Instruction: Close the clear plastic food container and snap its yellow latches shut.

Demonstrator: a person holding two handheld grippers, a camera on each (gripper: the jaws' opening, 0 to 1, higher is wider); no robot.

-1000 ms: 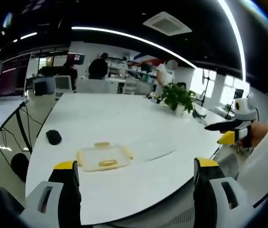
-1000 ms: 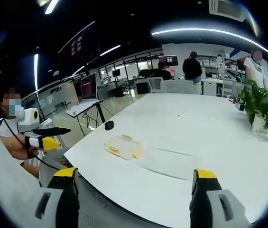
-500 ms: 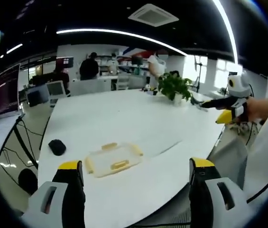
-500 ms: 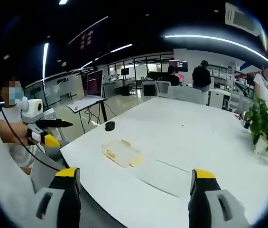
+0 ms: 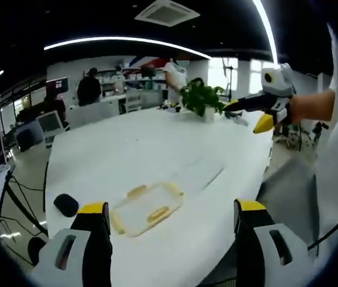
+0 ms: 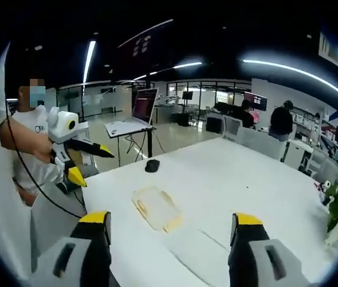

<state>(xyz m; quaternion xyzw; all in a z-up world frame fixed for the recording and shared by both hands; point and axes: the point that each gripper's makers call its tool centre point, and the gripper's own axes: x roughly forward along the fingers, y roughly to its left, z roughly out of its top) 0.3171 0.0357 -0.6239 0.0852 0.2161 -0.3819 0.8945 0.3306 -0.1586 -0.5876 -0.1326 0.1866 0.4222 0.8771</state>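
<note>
The clear plastic container (image 5: 148,208) with yellow latches on its edges lies flat on the white table (image 5: 127,149), just beyond my left gripper (image 5: 171,222). That gripper is open and holds nothing. A flat clear piece (image 5: 200,173) lies to the right of the container, apart from it. In the right gripper view the container (image 6: 157,207) sits ahead of my right gripper (image 6: 170,226), also open and holding nothing, and the clear piece (image 6: 195,242) lies nearer. A hand holds each gripper in the air off the table's edge: the right gripper (image 5: 258,112), the left gripper (image 6: 76,154).
A black mouse (image 5: 66,204) lies left of the container, mouse (image 6: 152,165) beyond it in the right gripper view. A potted plant (image 5: 197,98) stands at the table's far end. A laptop on a stand (image 6: 139,113) and people at desks are behind. The table's front edge is close.
Both views have shifted as the hands moved. The container now sits closer between each pair of jaws. Each other gripper shows higher and larger. The container and clear piece lie where they were.
</note>
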